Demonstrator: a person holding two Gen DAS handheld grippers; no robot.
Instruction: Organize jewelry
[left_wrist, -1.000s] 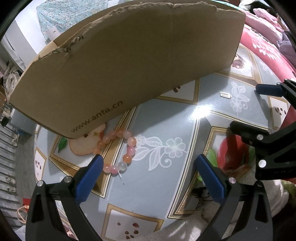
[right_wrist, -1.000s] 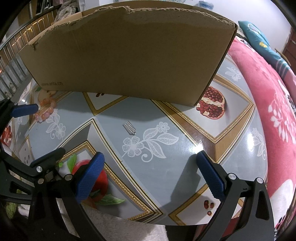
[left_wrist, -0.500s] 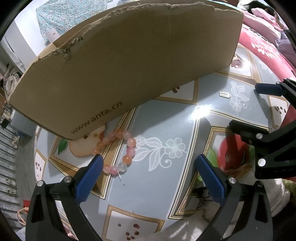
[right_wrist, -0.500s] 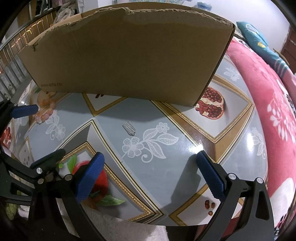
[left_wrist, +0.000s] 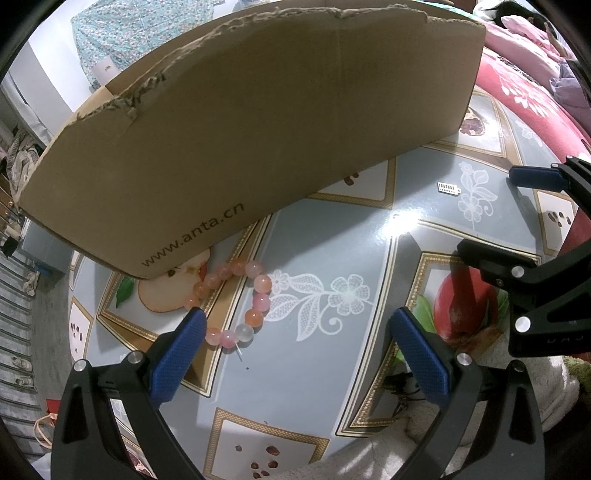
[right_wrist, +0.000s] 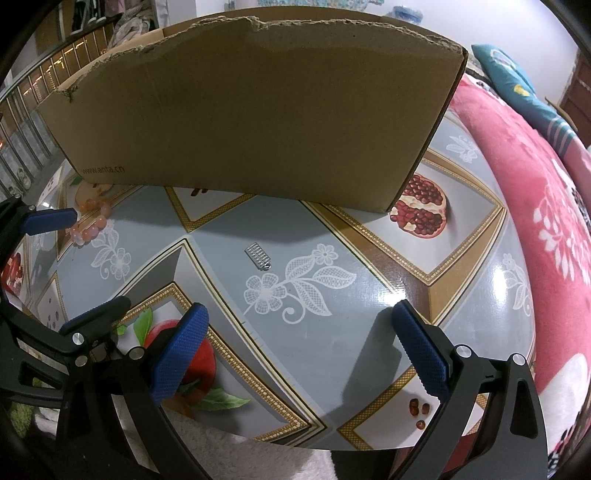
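Lying on the patterned counter (left_wrist: 332, 229): one bead bracelet (left_wrist: 236, 299), pink and orange, coiled in a loop just in front of the lower left corner of the cardboard box (left_wrist: 258, 140); one small silver pendant (right_wrist: 258, 255), flat, further right on the grey floral panel, well apart from the bracelet.

Left tongs (left_wrist: 295, 347): jaws wide apart, empty, low over the counter, the left pad at the near edge of the bracelet loop. Right tongs (right_wrist: 299, 343): jaws wide apart, empty, the pendant ahead of them and between their lines.

Risks, as judged:
- Bracelet: round beads on a glossy surface; a pinch on a single bead may squirt it sideways or push the loop under the box edge. A short thread end sticks out near the clear bead, so a snag or a loosened string is possible.
- Pendant: thin and flat against the counter; pads may close over it without lifting, or skid it along the slick cloth.
- Both tongs work close together; their frames could knock.

Not determinable:
- Box interior hidden by its near wall; whether it holds compartments or other jewelry cannot be told.
- Far part of the bracelet loop sits in the box's shadow; contact with the cardboard is unclear.
- Pendant detail too small to read.
- Whether the left pad touches the beads cannot be told.
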